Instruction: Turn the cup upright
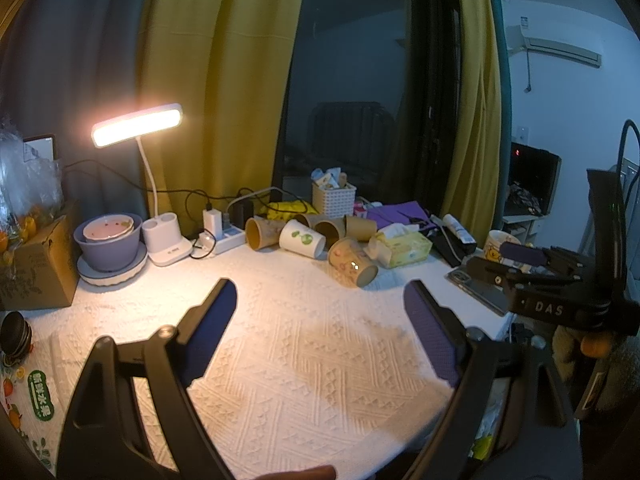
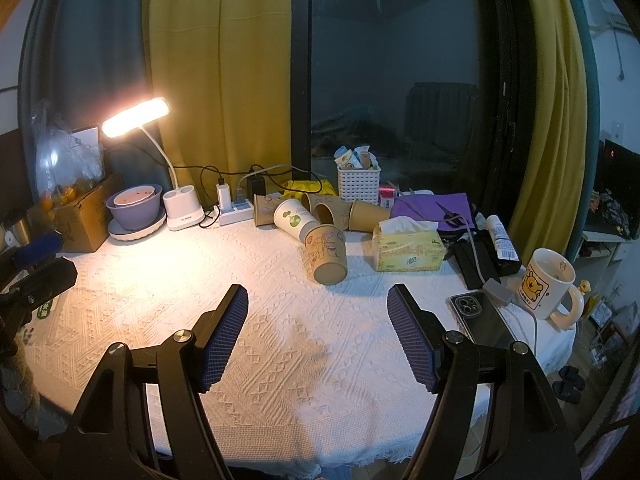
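Right wrist view shows the right hand-held gripper (image 2: 318, 332) released and empty above the white textured table (image 2: 260, 360), so it should straddle the nearest tipped brown paper cup (image 2: 326, 254) mid-wall, clamp gently, then rotate its mouth up.

Both wrist cams sit low over the counter (image 1: 304, 360) near edge, facing window; left cam looks from left, right from right; both share paper cups (image 2: 326, 254) mid-back.

Counted six tipped paper cups (image 2: 326, 254), one mug (image 2: 546, 284), one tissue box (image 2: 408, 250), one phone (image 2: 474, 312), one desk lamp (image 2: 136, 117), two bowls (image 2: 136, 204).
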A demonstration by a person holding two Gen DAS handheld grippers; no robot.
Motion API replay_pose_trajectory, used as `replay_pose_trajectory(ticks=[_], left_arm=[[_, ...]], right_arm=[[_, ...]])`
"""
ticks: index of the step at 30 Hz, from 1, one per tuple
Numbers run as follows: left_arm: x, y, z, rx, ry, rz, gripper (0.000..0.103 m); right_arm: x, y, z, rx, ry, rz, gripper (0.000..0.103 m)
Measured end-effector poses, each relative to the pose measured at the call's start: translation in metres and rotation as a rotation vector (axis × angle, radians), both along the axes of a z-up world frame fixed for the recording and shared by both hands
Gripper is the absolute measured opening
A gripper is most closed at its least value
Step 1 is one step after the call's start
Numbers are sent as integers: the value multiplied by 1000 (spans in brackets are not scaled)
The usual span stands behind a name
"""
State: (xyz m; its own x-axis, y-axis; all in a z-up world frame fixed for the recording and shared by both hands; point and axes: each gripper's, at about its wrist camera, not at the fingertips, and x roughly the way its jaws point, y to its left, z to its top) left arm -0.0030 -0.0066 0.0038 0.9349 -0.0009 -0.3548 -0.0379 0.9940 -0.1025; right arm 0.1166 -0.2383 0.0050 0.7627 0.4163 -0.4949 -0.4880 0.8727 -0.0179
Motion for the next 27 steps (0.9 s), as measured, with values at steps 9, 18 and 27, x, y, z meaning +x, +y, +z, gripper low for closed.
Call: replay_pose_trajectory(ticks=[9, 18, 27], left_arm=[[0, -5, 0, 5, -6, -15, 87], [3, -4, -3, 3, -2, -30, 87], [32, -12, -11, 4, 37, -72, 87]], right_arm=[[0, 0, 1, 1, 1, 0, 76], [2, 1, -1, -1, 9, 3, 76], [21, 1, -11, -9, 38, 3, 76]])
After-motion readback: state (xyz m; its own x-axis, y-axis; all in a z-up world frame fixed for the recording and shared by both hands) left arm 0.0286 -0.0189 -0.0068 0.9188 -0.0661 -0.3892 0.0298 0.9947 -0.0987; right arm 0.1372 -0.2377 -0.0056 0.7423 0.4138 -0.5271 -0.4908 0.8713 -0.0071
